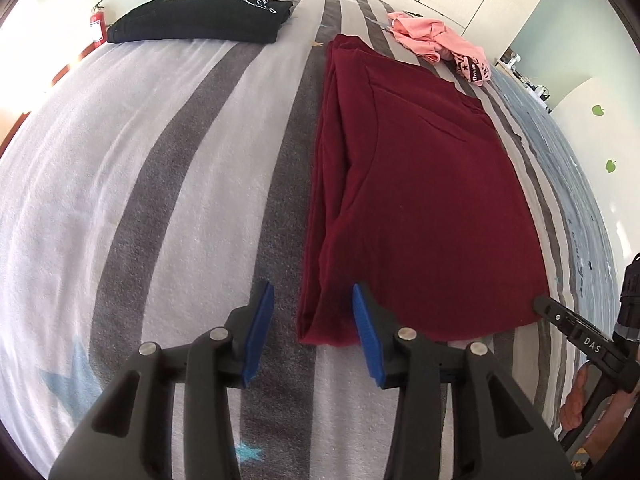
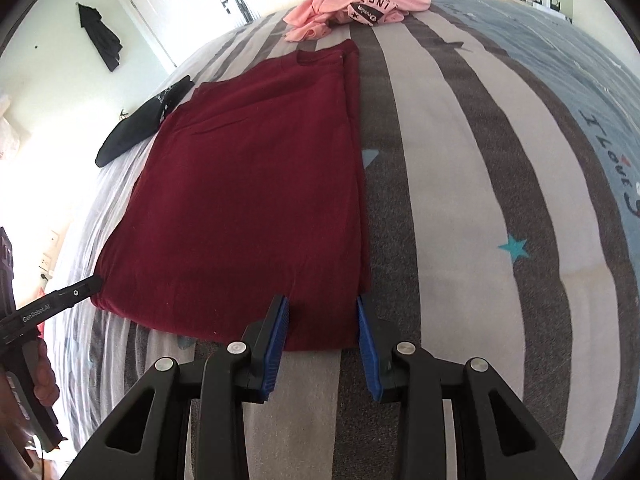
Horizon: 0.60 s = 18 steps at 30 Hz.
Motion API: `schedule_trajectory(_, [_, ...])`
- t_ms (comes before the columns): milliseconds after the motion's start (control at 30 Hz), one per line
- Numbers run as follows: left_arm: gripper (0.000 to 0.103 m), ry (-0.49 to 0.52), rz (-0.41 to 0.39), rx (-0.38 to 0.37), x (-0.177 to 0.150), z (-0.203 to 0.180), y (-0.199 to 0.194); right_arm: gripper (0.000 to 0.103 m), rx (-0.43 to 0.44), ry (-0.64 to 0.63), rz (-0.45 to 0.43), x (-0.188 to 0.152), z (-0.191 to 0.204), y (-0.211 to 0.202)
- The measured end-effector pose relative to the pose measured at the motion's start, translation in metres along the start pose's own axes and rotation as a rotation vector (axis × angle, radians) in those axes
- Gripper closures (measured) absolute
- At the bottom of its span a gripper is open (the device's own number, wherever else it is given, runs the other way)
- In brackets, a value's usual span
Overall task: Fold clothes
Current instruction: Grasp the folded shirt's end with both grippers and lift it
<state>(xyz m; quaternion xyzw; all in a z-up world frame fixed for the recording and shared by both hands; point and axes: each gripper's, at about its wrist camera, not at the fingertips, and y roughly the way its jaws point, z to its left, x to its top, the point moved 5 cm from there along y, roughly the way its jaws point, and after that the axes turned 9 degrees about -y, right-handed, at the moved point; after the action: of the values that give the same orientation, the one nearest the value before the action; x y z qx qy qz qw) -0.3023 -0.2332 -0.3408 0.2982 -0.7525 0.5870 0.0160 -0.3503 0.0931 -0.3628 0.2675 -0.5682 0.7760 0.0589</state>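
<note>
With both sets of fingers open, pinch the maroon shirt (image 2: 256, 200) at its near hem corners; it looks soft, light and limp.

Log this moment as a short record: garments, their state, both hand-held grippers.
surface: striped bedspread
maroon shirt: laid flat, sides folded in, hem nearest the grippers
black garment: folded, far left
pink garment: crumpled, beyond the maroon collar
left hand-held gripper: open, at the hem's left corner
right hand-held gripper: open, at the hem's right corner
</note>
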Motion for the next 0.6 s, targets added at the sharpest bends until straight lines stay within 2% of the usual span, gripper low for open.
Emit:
schedule_trajectory(267, [0.061,0.004,0.018,-0.007,-0.014,0.001,0.008,0.072,0.018,0.018,0.002,-0.009,0.000,0.005])
schedule_trajectory(533, [0.061,0.029,0.016,0.011,-0.022,-0.005,0.009,0.072,0.029,-0.018,0.012,-0.010,0.000,0.012])
schedule_trajectory(600, [0.078,0.058,0.014,0.022,-0.024,-0.011,0.008,0.074,0.018,-0.033,0.018,-0.009,0.000,0.011])
